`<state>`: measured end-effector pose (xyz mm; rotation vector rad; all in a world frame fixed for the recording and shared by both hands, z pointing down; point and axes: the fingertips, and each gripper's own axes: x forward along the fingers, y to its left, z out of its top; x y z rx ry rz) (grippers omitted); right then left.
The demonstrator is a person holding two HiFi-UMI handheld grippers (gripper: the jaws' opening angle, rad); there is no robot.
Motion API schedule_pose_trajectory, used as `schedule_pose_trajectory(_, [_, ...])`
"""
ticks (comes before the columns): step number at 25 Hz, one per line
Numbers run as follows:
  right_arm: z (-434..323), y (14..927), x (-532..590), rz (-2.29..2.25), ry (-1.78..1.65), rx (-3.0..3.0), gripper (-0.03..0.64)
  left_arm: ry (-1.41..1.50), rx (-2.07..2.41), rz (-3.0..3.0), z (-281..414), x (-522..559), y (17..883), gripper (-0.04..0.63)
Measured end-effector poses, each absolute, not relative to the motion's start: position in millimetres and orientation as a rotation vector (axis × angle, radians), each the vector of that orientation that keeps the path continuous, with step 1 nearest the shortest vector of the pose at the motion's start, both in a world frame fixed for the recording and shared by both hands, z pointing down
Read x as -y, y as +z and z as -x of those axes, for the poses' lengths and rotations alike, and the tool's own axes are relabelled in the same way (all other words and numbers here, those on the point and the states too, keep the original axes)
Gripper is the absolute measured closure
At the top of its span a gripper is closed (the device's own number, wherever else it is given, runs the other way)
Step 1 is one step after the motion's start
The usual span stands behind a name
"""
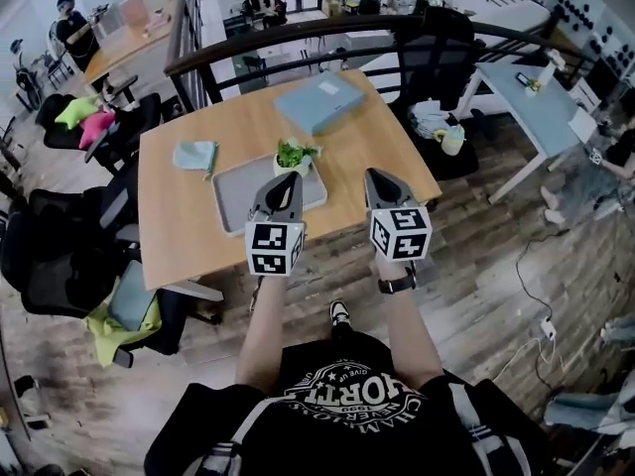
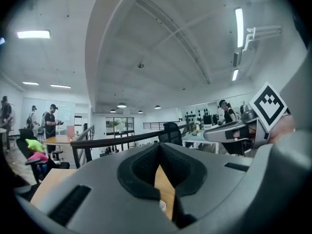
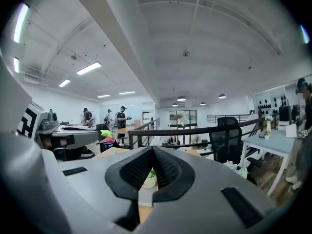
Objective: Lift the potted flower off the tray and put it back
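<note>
Head view: the potted flower (image 1: 295, 157) stands upright with its long axis vertical and leaves up, at the far right corner of the grey tray (image 1: 233, 198) on the wooden table (image 1: 189, 216). The left gripper (image 1: 288, 179) and right gripper (image 1: 376, 177) hang near it, not touching.
Left gripper view: the jaws are pressed together with nothing between them, and table wood shows beyond.
Right gripper view: the jaws are together and empty, and the potted flower shows past them on the tray.

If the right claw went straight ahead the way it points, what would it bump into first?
Probably the potted flower on the tray: it shows just past the shut right claw's tips. How far off it stands is hard to tell.
</note>
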<state>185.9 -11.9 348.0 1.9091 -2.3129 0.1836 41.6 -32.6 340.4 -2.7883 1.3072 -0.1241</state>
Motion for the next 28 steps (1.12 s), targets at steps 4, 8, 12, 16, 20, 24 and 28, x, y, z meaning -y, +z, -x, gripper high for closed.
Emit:
schedule_pose_trajectory(4, [-188.7,350.9,48.8,-1.822,0.193,2.367,0.598,-0.154,-1.408,2.757,-40.7,62.4,345.4,0.577])
schedule_pose_trajectory(8, [-190.4,357.9,75.9,-1.748,0.215,2.416,0.598,-0.162,-1.500,2.744,-40.4,81.5,353.9,0.577])
schedule_pose_trajectory(12, [-185.3,362.7,99.7,-1.666,0.214,2.461,0.597,-0.165,-1.562,2.722,-43.9,96.5,359.9,0.575])
schedule_pose_trajectory(16, [-182.2,369.3,122.3,-1.583,0.223,2.498,0.581,-0.181,-1.611,2.719,-46.7,110.0,368.2,0.574])
schedule_pose_trajectory(20, [-182.5,381.9,137.2,-1.526,0.253,2.524,0.563,-0.222,-1.666,2.708,-45.1,116.3,381.1,0.555])
schedule_pose_trajectory(24, [-166.6,403.2,145.9,-1.425,0.297,2.542,0.529,-0.290,-1.726,2.722,-33.9,123.8,403.5,0.497])
schedule_pose_trajectory(28, [-156.6,423.6,157.9,-1.390,0.340,2.539,0.508,-0.336,-1.730,2.754,-27.9,134.3,425.0,0.456])
